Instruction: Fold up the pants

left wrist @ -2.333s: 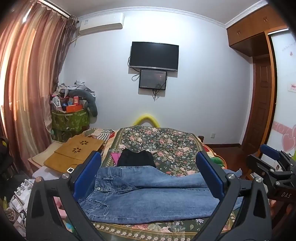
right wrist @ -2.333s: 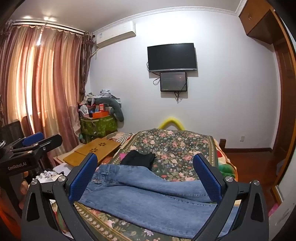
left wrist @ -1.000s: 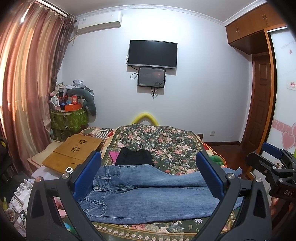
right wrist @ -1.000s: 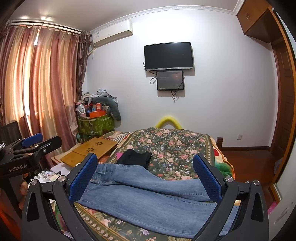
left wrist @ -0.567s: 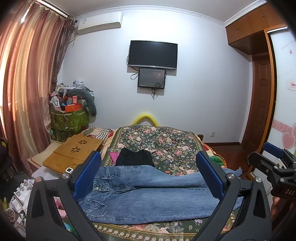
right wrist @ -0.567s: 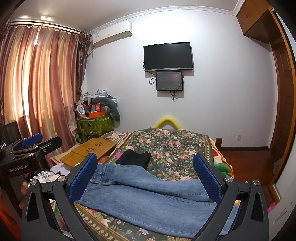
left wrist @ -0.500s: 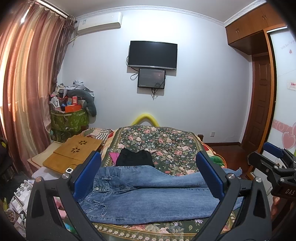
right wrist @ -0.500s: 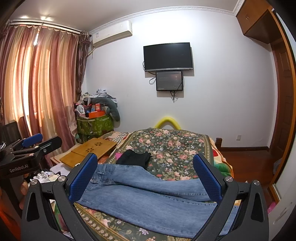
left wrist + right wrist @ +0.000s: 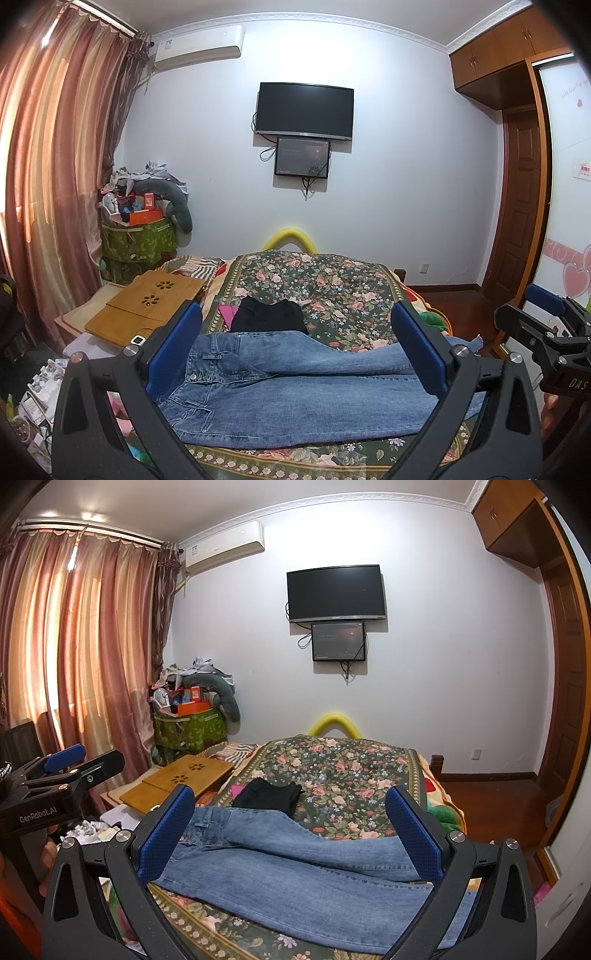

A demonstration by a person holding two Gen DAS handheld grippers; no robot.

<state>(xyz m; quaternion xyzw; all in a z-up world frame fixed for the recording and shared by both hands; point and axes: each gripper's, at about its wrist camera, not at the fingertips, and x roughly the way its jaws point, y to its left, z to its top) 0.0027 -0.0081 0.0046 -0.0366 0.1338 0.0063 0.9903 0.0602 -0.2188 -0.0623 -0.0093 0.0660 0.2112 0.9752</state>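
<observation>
A pair of blue jeans (image 9: 295, 391) lies flat across the near end of a bed, waist at the left, legs running right; it also shows in the right wrist view (image 9: 295, 867). My left gripper (image 9: 295, 339) is open and empty, held above and in front of the jeans. My right gripper (image 9: 291, 819) is open and empty too, at a similar height. The right gripper shows at the right edge of the left wrist view (image 9: 546, 347), and the left gripper at the left edge of the right wrist view (image 9: 62, 775).
The bed has a dark floral cover (image 9: 325, 288). A folded black garment (image 9: 267, 315) lies just beyond the jeans. A wooden lap table (image 9: 147, 302) sits left of the bed, with a cluttered green box (image 9: 138, 240) behind. Curtains hang left, a door stands right.
Both grippers stay open and nearly still; the views shift only slightly. The jeans have not moved.
</observation>
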